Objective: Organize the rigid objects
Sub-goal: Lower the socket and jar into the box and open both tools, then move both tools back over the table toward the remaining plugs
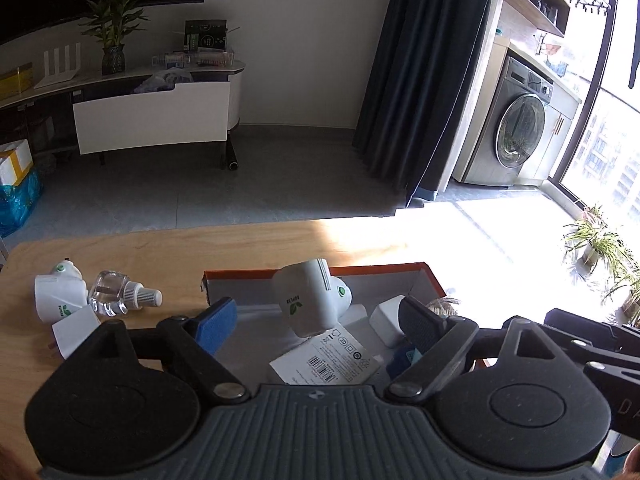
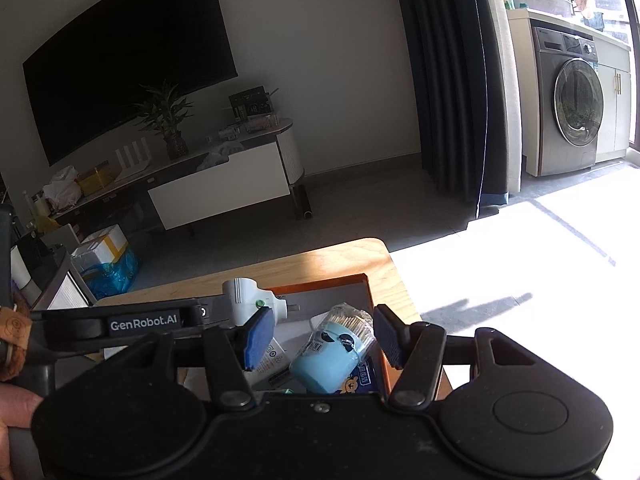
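Observation:
An orange-rimmed box with a grey inside sits on the wooden table. A white plug-in device lies in the box, between the open fingers of my left gripper, apparently untouched. It also shows in the right wrist view. A second white device and a clear refill bottle lie on the table to the left. My right gripper is open over the box, around a blue cotton-swab tub lying on its side.
A white barcode card and a white block lie in the box. A folded white paper lies on the table at left. Beyond the table are a TV cabinet, a dark curtain and a washing machine.

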A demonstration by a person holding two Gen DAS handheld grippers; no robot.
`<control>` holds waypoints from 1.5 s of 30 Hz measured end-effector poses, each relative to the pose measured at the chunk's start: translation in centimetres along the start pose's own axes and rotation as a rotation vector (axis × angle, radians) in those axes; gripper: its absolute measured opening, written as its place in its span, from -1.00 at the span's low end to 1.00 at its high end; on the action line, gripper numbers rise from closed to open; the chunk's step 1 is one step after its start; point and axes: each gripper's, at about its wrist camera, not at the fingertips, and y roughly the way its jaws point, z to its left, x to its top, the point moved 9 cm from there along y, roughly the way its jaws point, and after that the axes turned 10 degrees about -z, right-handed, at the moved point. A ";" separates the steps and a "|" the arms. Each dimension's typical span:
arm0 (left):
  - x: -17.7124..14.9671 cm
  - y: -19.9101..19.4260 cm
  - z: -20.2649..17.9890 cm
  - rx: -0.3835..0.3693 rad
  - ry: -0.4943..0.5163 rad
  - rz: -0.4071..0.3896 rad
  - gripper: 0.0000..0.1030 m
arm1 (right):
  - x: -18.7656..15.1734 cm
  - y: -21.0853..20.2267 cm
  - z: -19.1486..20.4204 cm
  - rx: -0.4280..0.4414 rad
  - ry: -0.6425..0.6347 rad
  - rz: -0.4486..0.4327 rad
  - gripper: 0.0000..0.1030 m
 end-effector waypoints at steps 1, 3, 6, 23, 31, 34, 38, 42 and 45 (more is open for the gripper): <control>-0.1 -0.3 0.4 0.008 0.003 0.001 0.77 | -0.1 0.0 0.4 0.007 -0.003 0.002 0.37; -0.2 -1.0 1.3 0.032 0.008 0.000 0.78 | -0.2 0.1 1.2 0.021 -0.010 0.010 0.37; -0.5 -1.9 2.8 0.055 -0.003 0.001 0.79 | -0.4 0.2 2.4 0.040 -0.027 0.016 0.37; -1.3 -5.9 10.0 0.171 -0.086 -0.003 0.81 | -2.5 1.7 10.1 0.147 -0.094 0.082 0.37; -2.9 -7.2 13.9 0.223 -0.125 0.008 0.82 | -4.0 2.3 13.0 0.193 -0.128 0.116 0.41; -3.7 -7.5 15.6 0.247 -0.138 0.020 0.85 | -4.6 2.5 13.6 0.206 -0.139 0.131 0.41; -4.5 -7.6 18.0 0.283 -0.174 0.035 0.87 | -5.2 2.8 14.2 0.215 -0.154 0.144 0.43; -4.7 -7.2 19.7 0.311 -0.189 0.044 0.91 | -5.8 3.2 14.6 0.226 -0.157 0.161 0.43; -4.3 -6.2 20.6 0.316 -0.208 0.040 0.92 | -6.4 3.5 15.0 0.235 -0.171 0.172 0.43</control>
